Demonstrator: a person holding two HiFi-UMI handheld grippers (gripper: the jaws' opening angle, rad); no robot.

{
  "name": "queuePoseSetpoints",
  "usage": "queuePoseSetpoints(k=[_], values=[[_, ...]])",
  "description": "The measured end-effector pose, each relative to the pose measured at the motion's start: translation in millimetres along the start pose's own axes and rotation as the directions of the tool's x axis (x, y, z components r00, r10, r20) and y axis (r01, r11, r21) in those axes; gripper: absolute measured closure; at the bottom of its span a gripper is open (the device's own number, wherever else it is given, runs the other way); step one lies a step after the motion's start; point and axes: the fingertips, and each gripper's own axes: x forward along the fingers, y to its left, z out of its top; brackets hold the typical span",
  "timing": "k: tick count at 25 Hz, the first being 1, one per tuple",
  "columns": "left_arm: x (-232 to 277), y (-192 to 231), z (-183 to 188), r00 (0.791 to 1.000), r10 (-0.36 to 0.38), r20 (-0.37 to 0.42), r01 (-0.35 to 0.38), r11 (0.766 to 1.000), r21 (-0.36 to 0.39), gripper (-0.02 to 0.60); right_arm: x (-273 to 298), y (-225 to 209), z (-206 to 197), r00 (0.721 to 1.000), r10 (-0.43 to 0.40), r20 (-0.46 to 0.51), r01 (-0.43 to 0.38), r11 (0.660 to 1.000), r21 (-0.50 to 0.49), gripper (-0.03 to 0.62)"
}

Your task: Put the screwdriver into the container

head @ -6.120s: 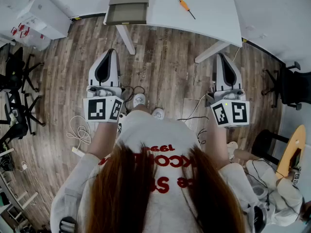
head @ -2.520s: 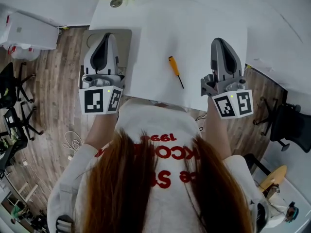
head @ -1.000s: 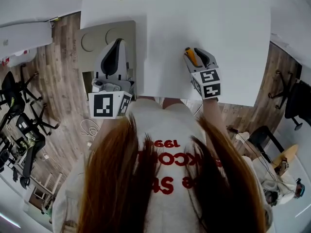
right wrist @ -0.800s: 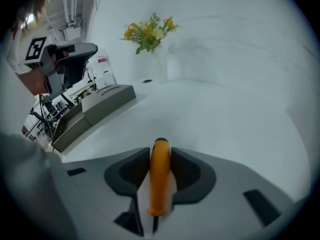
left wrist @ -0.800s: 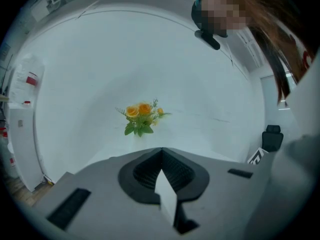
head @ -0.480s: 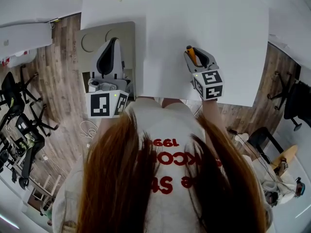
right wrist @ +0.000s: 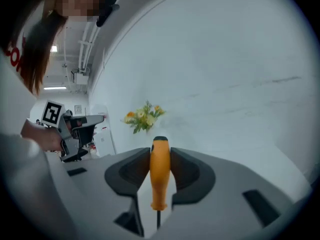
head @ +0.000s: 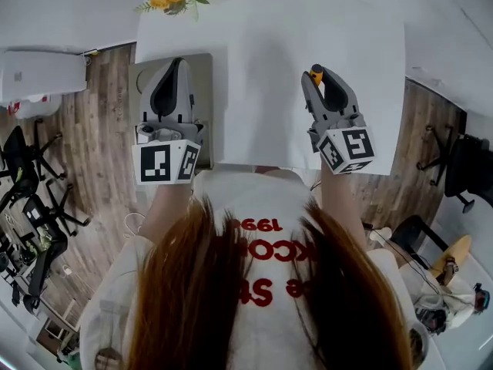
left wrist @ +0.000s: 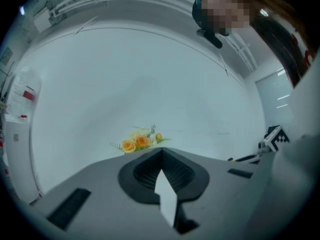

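carrying the screwdriver [right wrist: 160, 171] toward the container [head: 209, 91]: grip made, drop-off not yet done.
the right gripper [head: 318, 77] is clenched on the orange handle, its jaws having just been closing around it, and it sits well to the right of the container. the left gripper [head: 174, 65] is pinched together with nothing in it, directly over the container. next, by my judgement, the right one must travel left to the container and let go. the right gripper view shows the thin shaft hanging below the pads. the head view shows only the handle's tip, yet it alone shows the container.
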Motion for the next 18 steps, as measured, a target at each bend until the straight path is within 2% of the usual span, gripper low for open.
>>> queuePoseSetpoints(k=[5, 9, 12, 18], values=[[3.1, -2.6, 26.2, 0.997, -0.015, 0.070, 0.014, 1.000, 0.021, 0.577, -15.7, 2.7, 62.0, 0.988, -0.001, 0.157, 0.011, 0.998, -0.059, 0.470], [4.8, -5.9, 43.5, 0.993, -0.023, 0.119, 0.019, 0.999, 0.042, 0.577, -29.8, -0.8, 92.8, 0.972, -0.019, 0.235, 0.041, 0.995, -0.090, 0.470], [2.9, -7.7, 52.8, 0.989, -0.018, 0.147, 0.010, 0.998, 0.057, 0.577, -36.0, 0.7, 107.3, 0.965, -0.007, 0.261, 0.034, 0.995, -0.098, 0.470], [-10.6, 2.3, 55.7, 0.987, 0.026, 0.157, -0.040, 0.996, 0.084, 0.577, -27.8, 21.7, 117.4, 0.964, 0.094, 0.248, -0.066, 0.991, -0.118, 0.470]])
